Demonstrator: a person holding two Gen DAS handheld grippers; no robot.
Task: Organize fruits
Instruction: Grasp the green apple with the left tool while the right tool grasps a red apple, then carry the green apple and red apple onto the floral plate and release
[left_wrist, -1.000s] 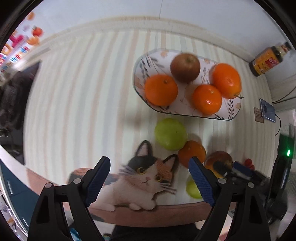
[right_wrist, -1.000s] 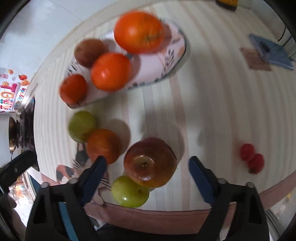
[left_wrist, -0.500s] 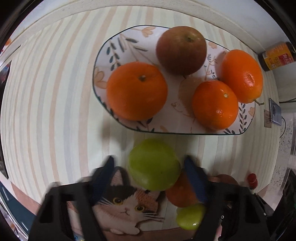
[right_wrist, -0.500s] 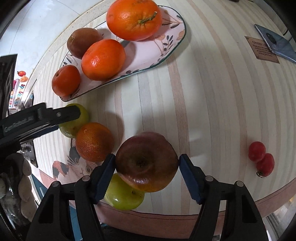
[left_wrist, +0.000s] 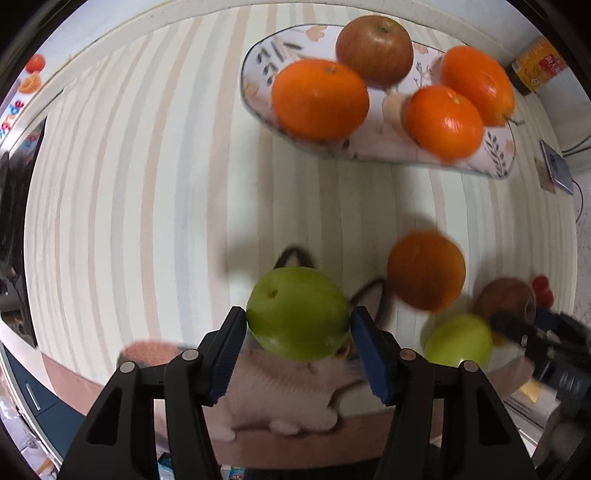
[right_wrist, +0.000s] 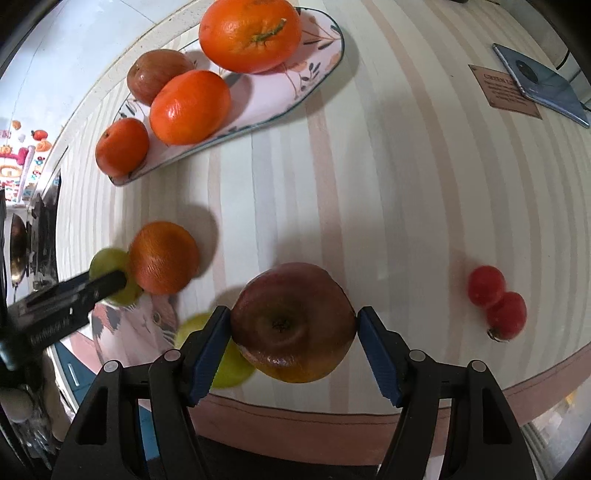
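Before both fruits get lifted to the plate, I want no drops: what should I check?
1. Left gripper fingers on the green apple, jaws closing: ok.
2. Right gripper fingers against the red apple: ok.
3. Grip firm enough to lift: cannot tell.
4. Free space on the plate for two more: not ok, looks crowded.
5. Loose orange clear of both grips: ok.

**Two wrist cameras looking down at one table**

Each fisheye view looks down along its own gripper's fingers, close above a striped tablecloth (left_wrist: 155, 192). The left view faces the patterned plate (left_wrist: 369, 147) from nearby; the right view sees that plate (right_wrist: 258, 107) farther off. Both share the loose orange (left_wrist: 426, 271) (right_wrist: 164, 256) and the cat picture (right_wrist: 147, 325).
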